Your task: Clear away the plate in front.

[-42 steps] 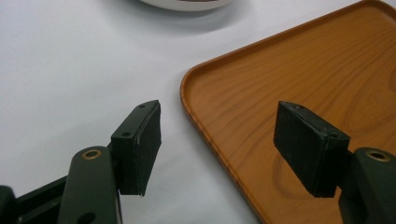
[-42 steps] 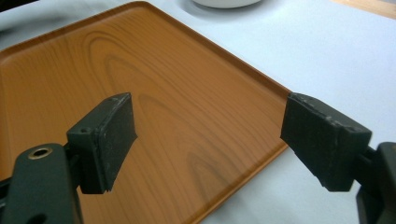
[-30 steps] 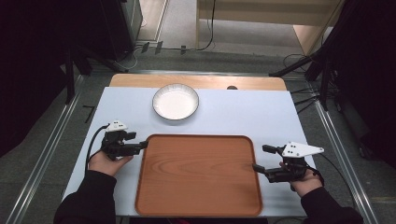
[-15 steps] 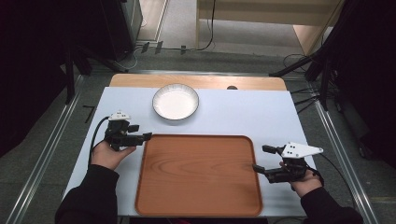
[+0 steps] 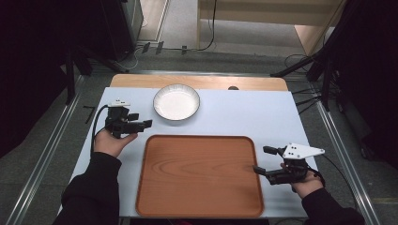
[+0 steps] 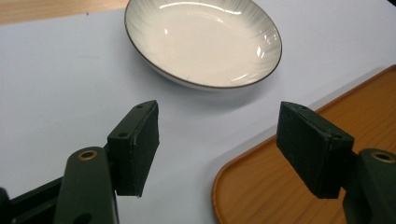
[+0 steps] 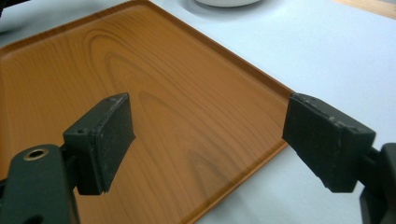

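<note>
Now left gripper [image 5: 141, 122] fingers wide — just opened, nothing between — near bowl [image 5: 176, 102], right gripper [image 5: 264, 161] fingers wide over tray [image 5: 199, 176] edge.

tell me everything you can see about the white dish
The white dish is a round, shallow, glossy plate, ceramic by its look, with a thin dark rim and faint ribbing inside. It is empty and sits upright on the pale blue table, just beyond the wooden tray's far left corner. Nothing else touches it.
</note>
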Tool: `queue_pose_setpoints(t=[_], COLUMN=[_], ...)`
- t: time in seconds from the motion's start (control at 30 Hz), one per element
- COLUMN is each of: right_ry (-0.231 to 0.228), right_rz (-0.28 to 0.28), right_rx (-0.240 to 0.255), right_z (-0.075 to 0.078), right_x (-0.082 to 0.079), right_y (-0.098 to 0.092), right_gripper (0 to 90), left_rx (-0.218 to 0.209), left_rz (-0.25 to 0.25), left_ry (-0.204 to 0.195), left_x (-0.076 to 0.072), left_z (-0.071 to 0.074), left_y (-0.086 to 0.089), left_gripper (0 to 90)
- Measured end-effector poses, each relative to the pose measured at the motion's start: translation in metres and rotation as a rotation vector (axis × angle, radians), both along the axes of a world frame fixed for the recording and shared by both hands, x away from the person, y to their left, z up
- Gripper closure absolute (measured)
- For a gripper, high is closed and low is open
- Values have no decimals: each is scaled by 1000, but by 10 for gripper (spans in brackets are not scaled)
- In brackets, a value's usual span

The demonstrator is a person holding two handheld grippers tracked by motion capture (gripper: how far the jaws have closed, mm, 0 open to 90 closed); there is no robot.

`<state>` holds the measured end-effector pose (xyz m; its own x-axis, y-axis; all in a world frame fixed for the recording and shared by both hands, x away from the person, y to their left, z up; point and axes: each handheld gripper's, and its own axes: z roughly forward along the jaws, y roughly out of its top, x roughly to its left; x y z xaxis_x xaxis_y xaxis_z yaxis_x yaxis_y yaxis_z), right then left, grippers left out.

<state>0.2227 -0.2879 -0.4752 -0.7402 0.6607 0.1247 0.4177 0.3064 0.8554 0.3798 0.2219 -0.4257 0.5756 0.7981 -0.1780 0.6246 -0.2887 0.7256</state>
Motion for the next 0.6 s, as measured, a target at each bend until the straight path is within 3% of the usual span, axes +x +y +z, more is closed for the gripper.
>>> queue_pose_setpoints(t=[0.23,0.33,0.6], right_ry=[0,1,5], right_rz=[-1,1,6], right_rx=[4,9,8], right_z=[0,0,0], right_x=[-1,-1,-2], right_y=[0,0,0], right_gripper=[171,171,172], left_rx=[22,67,67], left_rz=[-4,3,20], left_ry=[10,-7,5], left_x=[13,22,38], left_z=[4,2,-3], left_y=[-8,-15,-23], left_gripper=[293,292,290])
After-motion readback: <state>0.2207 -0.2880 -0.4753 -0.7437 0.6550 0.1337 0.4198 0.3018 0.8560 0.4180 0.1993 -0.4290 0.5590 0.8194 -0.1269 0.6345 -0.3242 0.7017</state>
